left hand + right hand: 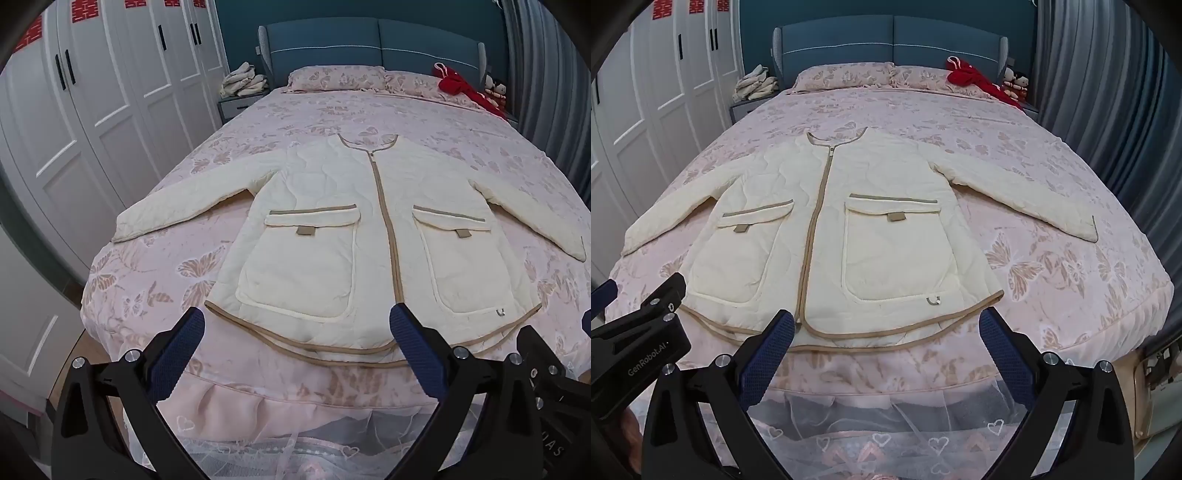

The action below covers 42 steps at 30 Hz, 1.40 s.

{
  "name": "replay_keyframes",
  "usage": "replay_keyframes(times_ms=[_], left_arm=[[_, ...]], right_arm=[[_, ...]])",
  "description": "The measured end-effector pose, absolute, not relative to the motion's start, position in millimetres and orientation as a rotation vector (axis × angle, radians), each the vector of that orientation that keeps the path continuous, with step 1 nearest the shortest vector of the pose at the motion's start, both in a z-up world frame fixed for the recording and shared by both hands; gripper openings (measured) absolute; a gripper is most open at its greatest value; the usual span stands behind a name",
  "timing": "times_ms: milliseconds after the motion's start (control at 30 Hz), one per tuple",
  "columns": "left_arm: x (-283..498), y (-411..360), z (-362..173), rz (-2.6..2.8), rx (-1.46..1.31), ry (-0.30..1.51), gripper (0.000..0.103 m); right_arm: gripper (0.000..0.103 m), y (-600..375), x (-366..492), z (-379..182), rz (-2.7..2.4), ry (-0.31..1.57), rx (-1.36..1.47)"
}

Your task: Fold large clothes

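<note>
A cream quilted jacket with tan trim, a closed zip and two flap pockets lies flat, front up, on the pink bed, both sleeves spread out. It also shows in the right wrist view. My left gripper is open and empty, hovering just short of the jacket's hem on its left half. My right gripper is open and empty, just short of the hem on its right half. The right gripper's body shows at the right edge of the left wrist view, and the left gripper's body at the left edge of the right wrist view.
The bed has a pink butterfly cover, pillows and a blue headboard. A red garment lies at the far right. White wardrobes stand left; grey curtains hang right. Folded cloths sit on a nightstand.
</note>
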<state>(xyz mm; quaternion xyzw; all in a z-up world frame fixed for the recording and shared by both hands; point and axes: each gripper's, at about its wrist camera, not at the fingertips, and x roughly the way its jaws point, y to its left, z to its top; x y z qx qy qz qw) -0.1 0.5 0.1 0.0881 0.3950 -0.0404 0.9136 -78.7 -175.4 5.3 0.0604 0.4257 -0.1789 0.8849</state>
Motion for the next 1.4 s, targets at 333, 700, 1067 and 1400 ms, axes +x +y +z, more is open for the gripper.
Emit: replay_keyframes(times_ms=[333, 700, 1067, 1400], left_arm=[[-3.2, 1.6, -3.5, -0.084, 0.183, 0.825, 0.098], [-1.1, 2.3, 0.8, -0.083, 0.174, 0.834, 0.098], [-5.2, 3.5, 0.7, -0.084, 0.171, 0.834, 0.098], [-6.3, 4.7, 3.0, -0.083, 0.168, 0.832, 0.098]], right_arm=[[0.098, -173.4, -79.9, 9.3, -0.372, 0.879, 0.122], [0.098, -172.7, -80.1, 9.2, -0.369, 0.877, 0.122], [0.098, -171.9, -81.2, 10.7, -0.368, 0.876, 0.119], [0.098, -167.7, -82.4, 14.7, -0.367, 0.871, 0.113]])
